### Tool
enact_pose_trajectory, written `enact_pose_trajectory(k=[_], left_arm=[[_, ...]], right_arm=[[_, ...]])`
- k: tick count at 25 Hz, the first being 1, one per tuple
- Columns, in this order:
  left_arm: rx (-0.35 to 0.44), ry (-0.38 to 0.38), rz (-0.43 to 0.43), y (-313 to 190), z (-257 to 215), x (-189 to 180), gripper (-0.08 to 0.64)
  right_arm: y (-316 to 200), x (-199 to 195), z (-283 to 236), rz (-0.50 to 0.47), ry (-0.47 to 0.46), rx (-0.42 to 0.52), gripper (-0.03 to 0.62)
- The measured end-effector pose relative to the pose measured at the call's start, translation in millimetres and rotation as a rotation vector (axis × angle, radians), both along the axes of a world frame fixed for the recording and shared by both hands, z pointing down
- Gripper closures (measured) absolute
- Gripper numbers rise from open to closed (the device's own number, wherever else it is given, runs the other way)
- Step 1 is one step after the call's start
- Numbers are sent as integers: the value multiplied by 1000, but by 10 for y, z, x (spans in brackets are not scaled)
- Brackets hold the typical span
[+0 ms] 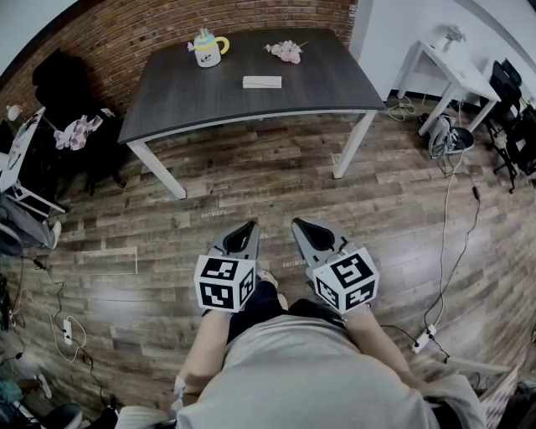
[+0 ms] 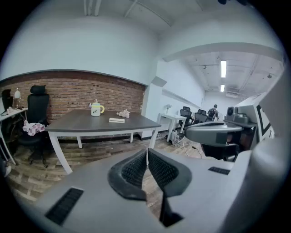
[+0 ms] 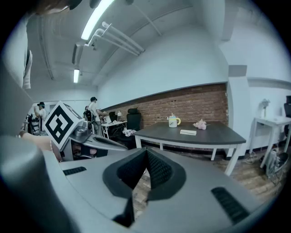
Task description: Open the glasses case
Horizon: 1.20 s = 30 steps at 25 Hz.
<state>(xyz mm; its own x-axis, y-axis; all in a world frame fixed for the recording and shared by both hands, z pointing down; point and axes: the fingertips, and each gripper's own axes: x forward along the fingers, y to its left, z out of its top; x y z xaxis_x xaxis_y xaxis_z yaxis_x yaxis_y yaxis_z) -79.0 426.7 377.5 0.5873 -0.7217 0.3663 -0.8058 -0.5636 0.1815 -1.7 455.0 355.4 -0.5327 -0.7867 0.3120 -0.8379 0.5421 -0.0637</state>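
Both units sit low and close in front of my operator's body, over the wooden floor (image 1: 251, 176), well apart from the work surface. The left hand-held gripper (image 1: 249, 224) has its ribbed pads closed tip to tip with nothing between them; its own view confirms this. The right hand-held gripper (image 1: 300, 223) is in the same state: jaws together, empty. The two sit side by side, tips angled slightly toward each other and tilted a little downward. The glasses case (image 1: 262, 81), a flat pale rectangle, lies closed near the middle of the dark counter (image 1: 167, 100) at the far side of the room, untouched. Farther back on the counter stand a mug (image 1: 208, 49) with a yellow handle to the left and a pink cluster (image 1: 286, 51) to the right, both apart from the case. A brick wall (image 1: 151, 25) runs behind the counter.
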Motion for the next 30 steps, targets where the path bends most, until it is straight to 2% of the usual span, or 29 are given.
enact_pose_trajectory(k=[9, 12, 15, 16, 17, 20, 23, 30], left_arm=[[-8, 14, 33, 41, 75, 65, 531], [-16, 13, 31, 69, 104, 48, 531], [-22, 11, 28, 86, 127, 21, 531], [-23, 13, 26, 96, 132, 12, 531], [-26, 17, 24, 107, 138, 6, 531], [-44, 26, 18, 118, 176, -23, 531], [-59, 24, 11, 46, 227, -90, 531], [-108, 32, 6, -388, 388, -165, 531]], right_arm=[[42, -85, 77, -20, 4, -19, 589], [78, -79, 91, -19, -35, -16, 588], [70, 23, 127, 23, -76, -23, 584], [59, 66, 144, 36, -79, -29, 564], [40, 108, 161, 47, -79, -35, 514], [-55, 199, 197, 75, -76, -46, 508], [-185, 225, 199, 97, -80, -43, 460], [-515, 202, 361, 120, -86, -97, 437]])
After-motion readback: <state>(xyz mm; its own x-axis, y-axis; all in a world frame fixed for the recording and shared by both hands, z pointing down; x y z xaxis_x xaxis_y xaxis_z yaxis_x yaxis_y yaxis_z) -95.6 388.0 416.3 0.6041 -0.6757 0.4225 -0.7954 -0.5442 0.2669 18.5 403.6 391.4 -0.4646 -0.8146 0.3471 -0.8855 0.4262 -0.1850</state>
